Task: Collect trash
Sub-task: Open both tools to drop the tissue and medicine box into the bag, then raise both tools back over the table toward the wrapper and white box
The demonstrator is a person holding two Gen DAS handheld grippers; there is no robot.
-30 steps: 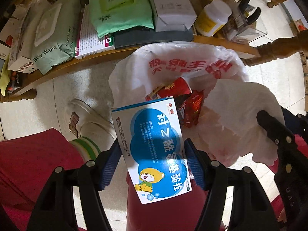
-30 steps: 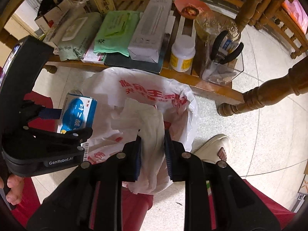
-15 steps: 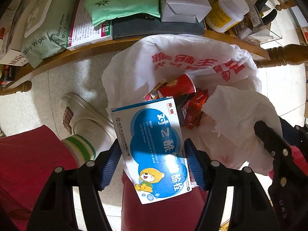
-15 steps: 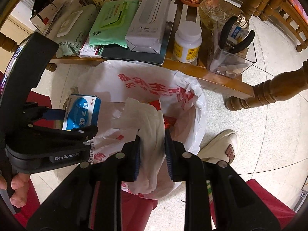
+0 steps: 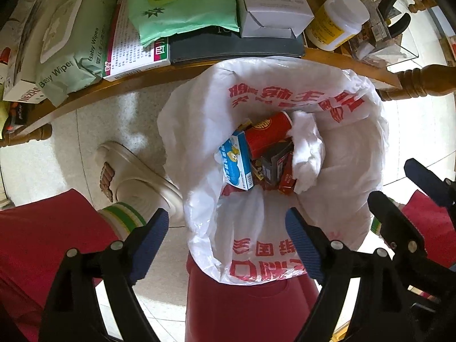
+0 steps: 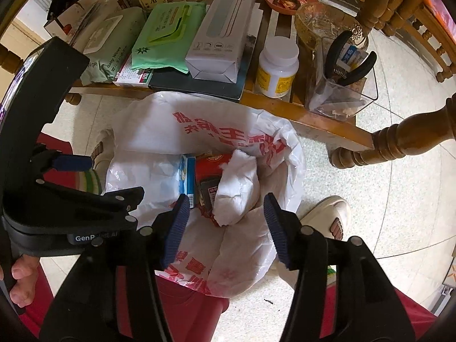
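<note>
A white plastic bag (image 5: 356, 148) with red print hangs open below both grippers. Inside it lie a blue medicine box (image 5: 236, 162), a red paper cup (image 5: 268, 134), dark and red wrappers, and a crumpled white tissue (image 5: 307, 154). My left gripper (image 5: 225, 219) points down over the bag's near rim, its jaws opening with nothing gripped between them. My right gripper (image 6: 226, 202) hovers over the same bag (image 6: 216, 131), jaws opening too, and the tissue (image 6: 236, 188) lies loose beneath it beside the blue box (image 6: 186, 179). Each gripper shows at the edge of the other's view.
A low wooden table (image 5: 94, 91) beyond the bag carries wipes packs (image 5: 65, 48), a white carton (image 5: 270, 2), a white pill bottle (image 6: 278, 68) and a clear holder with pliers (image 6: 346, 82). A turned wooden leg (image 6: 399, 139) stands right. The person's slippered feet (image 5: 134, 176) flank the bag.
The left jaws spread and the blue box dropped into the bag. The right jaws parted and the tissue fell in beside it. Neither hand shifted much.
</note>
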